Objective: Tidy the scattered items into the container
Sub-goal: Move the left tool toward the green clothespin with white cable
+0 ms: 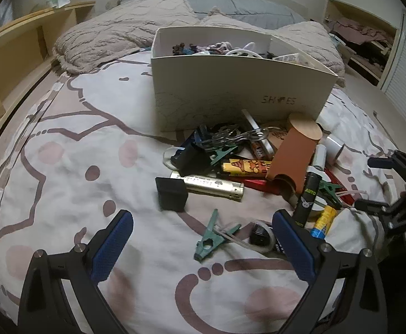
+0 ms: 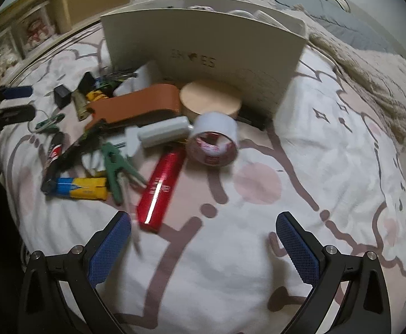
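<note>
**Both grippers wide over the clutter before the shoebox**

Left wrist view: the left gripper [image 1: 203, 243] hangs empty, jaws spread wide, over the bedspread [image 1: 63, 189]. A green plastic clothespin [image 1: 212, 236] lies between its fingers, a black cube [image 1: 172, 194] just beyond. The cream cardboard shoebox [image 1: 239, 89] stands past the pile, holding cords and small tangled items.

Right wrist view: the right gripper [image 2: 204, 246] is likewise spread wide and empty. A glossy red tube [image 2: 161, 186] lies just ahead near its left finger; a white tape roll [image 2: 215, 142] sits farther on, toward the box.

open bedspread [image 2: 328, 144] right of clutter, shoebox [image 1: 239, 83] wall blocks behind pile
</note>
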Demonstrator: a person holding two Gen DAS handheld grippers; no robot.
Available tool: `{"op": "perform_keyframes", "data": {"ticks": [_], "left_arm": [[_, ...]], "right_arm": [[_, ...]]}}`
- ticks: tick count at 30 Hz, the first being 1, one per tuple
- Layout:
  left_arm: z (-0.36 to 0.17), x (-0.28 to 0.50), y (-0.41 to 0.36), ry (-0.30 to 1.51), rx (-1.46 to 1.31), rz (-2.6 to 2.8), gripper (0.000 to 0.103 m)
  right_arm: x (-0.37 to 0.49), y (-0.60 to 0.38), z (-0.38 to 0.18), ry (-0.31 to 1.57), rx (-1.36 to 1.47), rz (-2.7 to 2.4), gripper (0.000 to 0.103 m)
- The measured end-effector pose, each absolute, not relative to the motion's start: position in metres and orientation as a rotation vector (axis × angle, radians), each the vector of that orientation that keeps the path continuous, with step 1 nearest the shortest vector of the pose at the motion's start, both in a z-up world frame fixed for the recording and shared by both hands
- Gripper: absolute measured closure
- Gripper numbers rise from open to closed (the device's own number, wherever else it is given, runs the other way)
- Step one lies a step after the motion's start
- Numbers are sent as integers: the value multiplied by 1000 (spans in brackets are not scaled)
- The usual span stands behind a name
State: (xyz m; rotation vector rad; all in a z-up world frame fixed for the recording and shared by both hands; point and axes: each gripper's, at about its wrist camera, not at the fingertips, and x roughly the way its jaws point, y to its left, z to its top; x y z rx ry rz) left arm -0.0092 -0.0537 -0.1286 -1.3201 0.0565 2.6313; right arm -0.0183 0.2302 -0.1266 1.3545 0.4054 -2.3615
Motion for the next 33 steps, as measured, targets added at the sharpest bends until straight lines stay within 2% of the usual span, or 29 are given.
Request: {"op": "perform_keyframes", "data": {"ticks": [11, 16, 21, 27, 33], "left_arm": [[-112, -1, -47, 156, -1226, 2615, 2], [-118, 2, -43, 283, -1235, 2607, 2], [-130, 4, -46, 312, -1289, 2560, 2], [-150, 2, -35, 473, -1350, 2540, 2], [-162, -1, -42, 641, -1417, 2567, 2]], "right_arm": [[-39, 266, -136, 329, 1430, -2470, 0], [-51, 291, -138, 308, 1486, -2565, 0], [-62, 325, -133, 274, 1534, -2681, 0], [-68, 351, -133, 156, 1593, -2718, 0], [-65, 349, -135, 151, 1584, -2686, 0]]}}
